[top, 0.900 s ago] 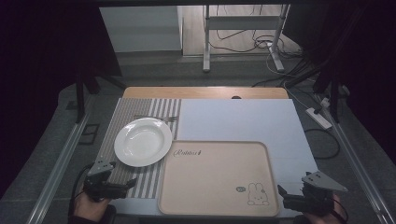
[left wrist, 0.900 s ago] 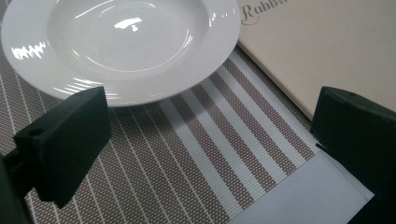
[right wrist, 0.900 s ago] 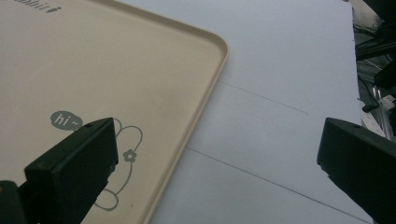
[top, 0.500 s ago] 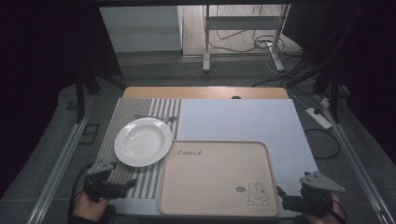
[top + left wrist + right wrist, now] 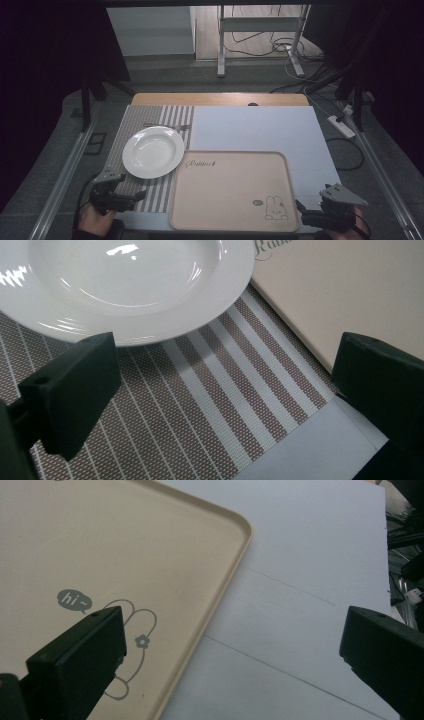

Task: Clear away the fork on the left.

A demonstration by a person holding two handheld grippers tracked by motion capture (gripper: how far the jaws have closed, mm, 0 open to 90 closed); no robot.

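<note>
A pale blue table (image 5: 260, 130) is lying under dim light with a person's two hand-held tools waiting at its near edge. The largest item on it, a beige tray (image 5: 230, 192) with a cartoon rabbit (image 5: 273, 206) printed in one corner, is sitting at the near middle, its bed bare. To its left a striped placemat (image 5: 161, 120) is stretching away from the person, and on it a white plate (image 5: 153, 151) is resting, its rim lying just beside the tray's far left corner. A fork (image 5: 167, 126) is peeping out from behind the plate's far rim. The left gripper (image 5: 131, 194) is hovering over the mat just short of the plate, jaws wide apart with nothing between them; in its own view the plate's (image 5: 125, 285) glossy rim is lying just ahead. The right gripper (image 5: 302, 209) is hanging beside the tray's near right corner, its jaws likewise spread and empty. The plate looks rigid, smooth and breakable, likely ceramic with some weight, so its glazed surface may be slippery; the sensible hold appears to be the flat rim on the near side, pinched squarely from above and below.
</note>
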